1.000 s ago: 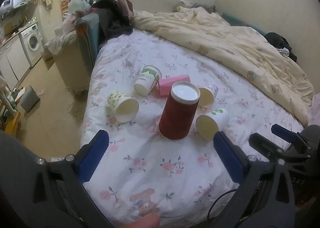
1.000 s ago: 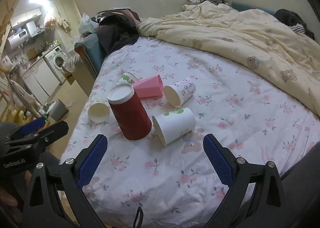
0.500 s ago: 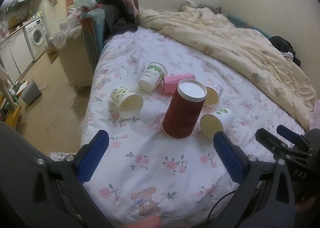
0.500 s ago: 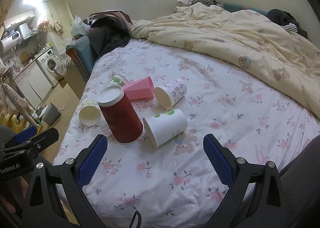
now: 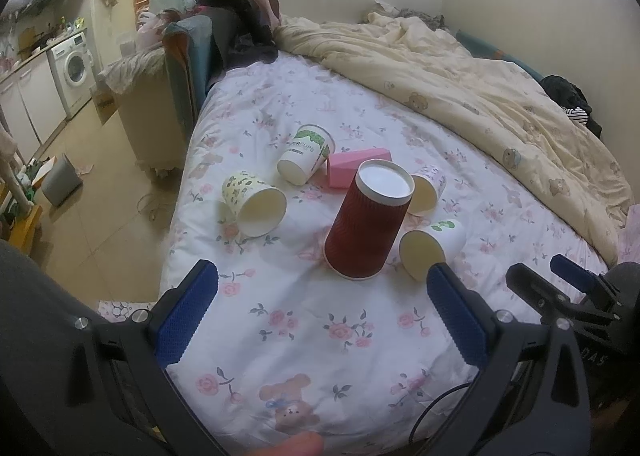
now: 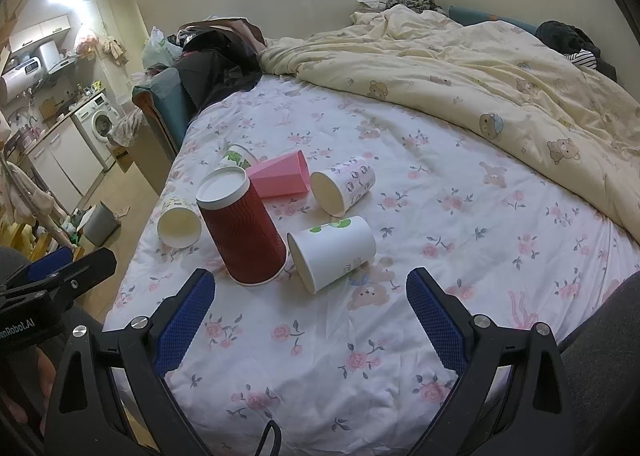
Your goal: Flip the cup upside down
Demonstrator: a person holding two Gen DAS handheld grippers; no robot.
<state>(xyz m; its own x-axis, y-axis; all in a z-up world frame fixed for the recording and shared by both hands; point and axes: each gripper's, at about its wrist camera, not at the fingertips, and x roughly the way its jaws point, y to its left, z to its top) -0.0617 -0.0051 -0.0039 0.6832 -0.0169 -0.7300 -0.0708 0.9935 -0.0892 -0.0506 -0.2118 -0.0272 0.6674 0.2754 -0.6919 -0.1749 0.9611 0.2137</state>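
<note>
Your left tool [image 5: 320, 316] hangs with its blue pads spread wide, gripping nothing. Your right tool [image 6: 310, 320] is likewise spread wide and holds nothing. From the left camera, the right tool shows at 4 o'clock; from the right camera, the left at 8 o'clock.

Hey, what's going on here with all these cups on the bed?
A person holds two grippers, left and right, both open and empty, above the bed. The red cup already stands upside down. Five other cups lie on their sides around it, including a pink cup. Nothing is being gripped.
</note>
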